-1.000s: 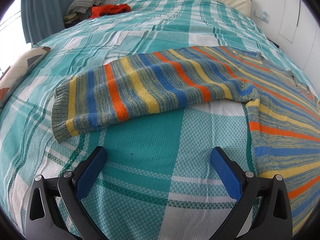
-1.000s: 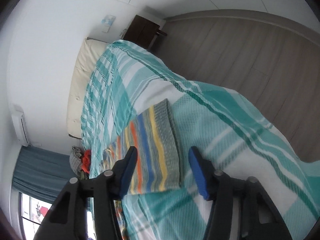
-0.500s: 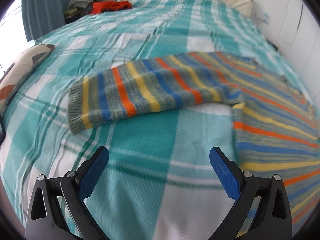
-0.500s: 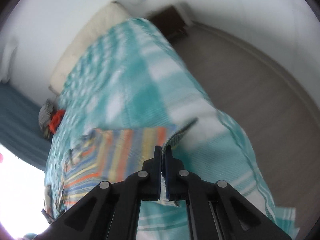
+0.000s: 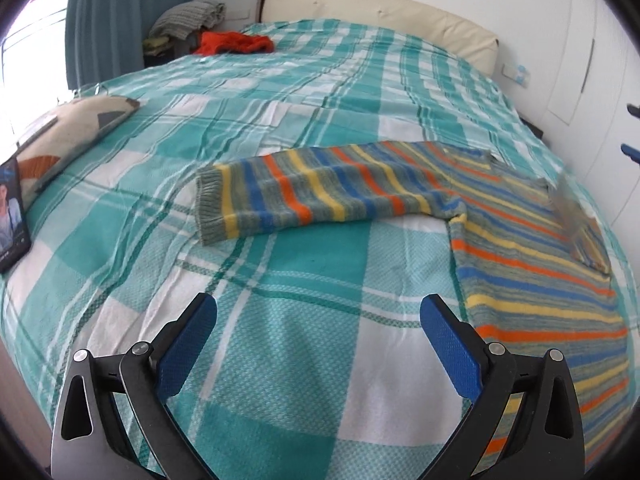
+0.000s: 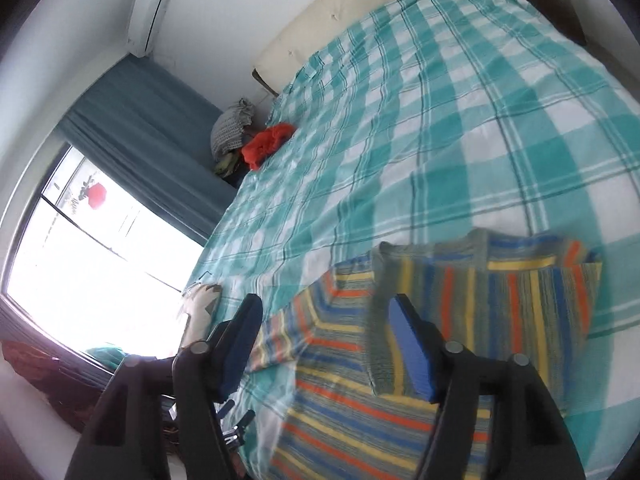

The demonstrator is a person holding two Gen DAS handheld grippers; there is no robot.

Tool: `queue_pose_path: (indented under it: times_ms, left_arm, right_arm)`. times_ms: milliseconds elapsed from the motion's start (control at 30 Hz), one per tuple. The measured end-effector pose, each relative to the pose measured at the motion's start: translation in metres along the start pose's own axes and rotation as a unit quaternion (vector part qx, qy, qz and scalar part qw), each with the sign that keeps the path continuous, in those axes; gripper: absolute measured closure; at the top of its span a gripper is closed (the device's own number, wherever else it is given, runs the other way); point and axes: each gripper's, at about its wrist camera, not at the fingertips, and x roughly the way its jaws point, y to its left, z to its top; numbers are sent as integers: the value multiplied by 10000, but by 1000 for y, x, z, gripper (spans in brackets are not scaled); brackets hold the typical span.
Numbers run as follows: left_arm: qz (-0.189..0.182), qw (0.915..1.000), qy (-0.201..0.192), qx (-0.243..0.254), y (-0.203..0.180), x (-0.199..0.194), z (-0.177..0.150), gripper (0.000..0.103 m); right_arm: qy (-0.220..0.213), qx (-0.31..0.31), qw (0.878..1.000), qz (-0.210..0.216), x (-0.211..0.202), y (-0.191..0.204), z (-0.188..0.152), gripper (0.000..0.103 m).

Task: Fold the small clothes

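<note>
Left wrist view: striped knit sweater [image 5: 500,216] is laid flat on teal plaid bedspread [image 5: 280,128], ahead-right of left gripper [image 5: 318,330], jaws apart, empty. Right gripper [image 6: 326,340] is held over sweater, jaws apart.

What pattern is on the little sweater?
Orange, yellow, blue and grey-green stripes on the sweater, clearest in the left wrist view.

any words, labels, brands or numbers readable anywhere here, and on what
None can be read.
Dark screen at the bed's left edge: shows a person's picture, with text below too small to read.
White wall air conditioner: no legible brand.
Striped knitted sweater: no label visible.
</note>
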Motion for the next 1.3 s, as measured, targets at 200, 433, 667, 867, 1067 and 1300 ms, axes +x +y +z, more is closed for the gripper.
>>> queue_pose_path:
  times_ms: [200,433,667,867,1067,1300]
  left_arm:
    - [-172,9988,120,-443,9,9,-2,1]
    - [162,9983,524,-182,0,32,-16,1]
    - [96,9982,570,-171,-1,27,-13,1]
    - [-554,9886,120,-1392,54,17,32,1]
    - [-469,9694,685,-2310,114,75,75,26]
    - [-170,9918,898,-896,63,85,110,100]
  right_arm:
    - [86,218,9985,-501,-12,-42,-19,36]
    - [785,1287,9717,-1817,2,-182,-81,47]
    - [-155,1019,9697,-2217,-86,-207,-133,45]
    - [-125,322,9714,-2348,-121,-185,-219,41]
    - [-475,55,9635,-2635,-116,-168,-247,32]
    - [-559,-237,9517,-3010,-103,-156,-252,24]
